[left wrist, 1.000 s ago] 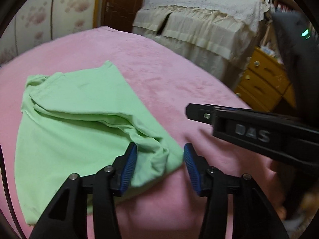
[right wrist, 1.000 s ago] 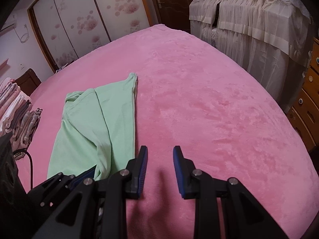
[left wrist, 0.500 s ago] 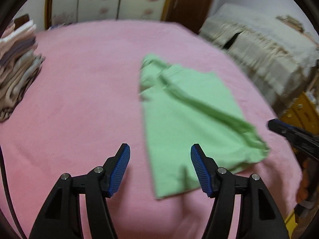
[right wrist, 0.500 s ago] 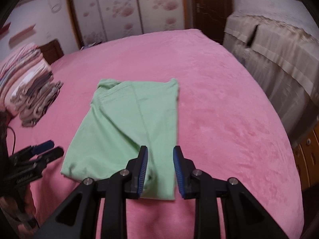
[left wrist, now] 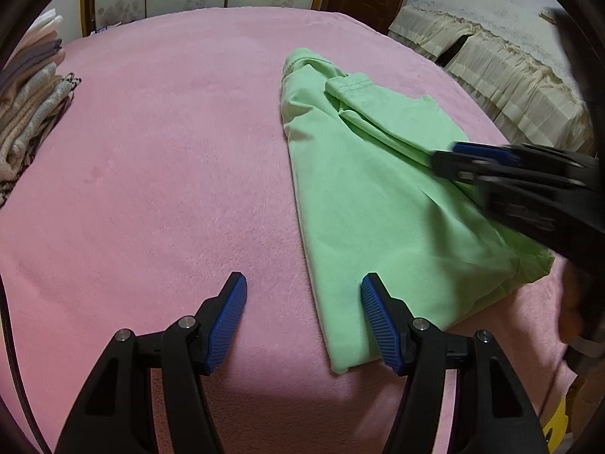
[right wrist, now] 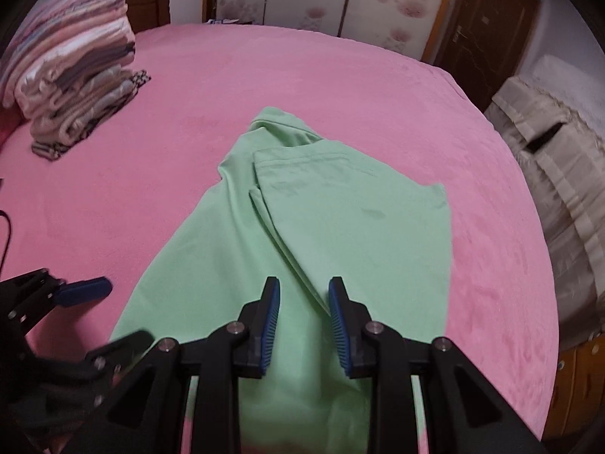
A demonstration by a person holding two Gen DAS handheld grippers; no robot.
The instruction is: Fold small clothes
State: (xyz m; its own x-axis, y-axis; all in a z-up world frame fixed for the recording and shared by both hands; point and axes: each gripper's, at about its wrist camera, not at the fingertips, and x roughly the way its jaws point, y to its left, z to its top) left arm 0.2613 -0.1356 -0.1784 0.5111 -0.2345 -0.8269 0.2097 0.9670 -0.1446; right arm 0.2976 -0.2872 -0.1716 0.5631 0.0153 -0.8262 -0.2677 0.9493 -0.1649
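A light green garment (left wrist: 378, 189) lies partly folded on the pink blanket (left wrist: 151, 189), one side flap laid over its middle. My left gripper (left wrist: 302, 317) is open. It straddles the garment's near left edge above the near corner, with its right pad over the cloth and its left pad over blanket. My right gripper (right wrist: 304, 317) hovers over the garment (right wrist: 340, 219) near the flap's folded edge. Its jaws stand narrowly apart and nothing is pinched between them. The right gripper (left wrist: 446, 157) also appears blurred in the left wrist view. The left gripper (right wrist: 109, 314) shows in the right wrist view.
A stack of folded clothes (right wrist: 72, 64) sits at the far left of the bed, also seen as the stack (left wrist: 26, 94) in the left view. Cream-covered furniture (left wrist: 491, 56) and wooden drawers (right wrist: 582, 378) stand beyond the bed's right edge. A dark door (right wrist: 487, 30) is behind.
My left gripper moved from the garment's crumpled near right corner to its near left edge, and its jaws widened. My right gripper moved from bare blanket onto the garment.
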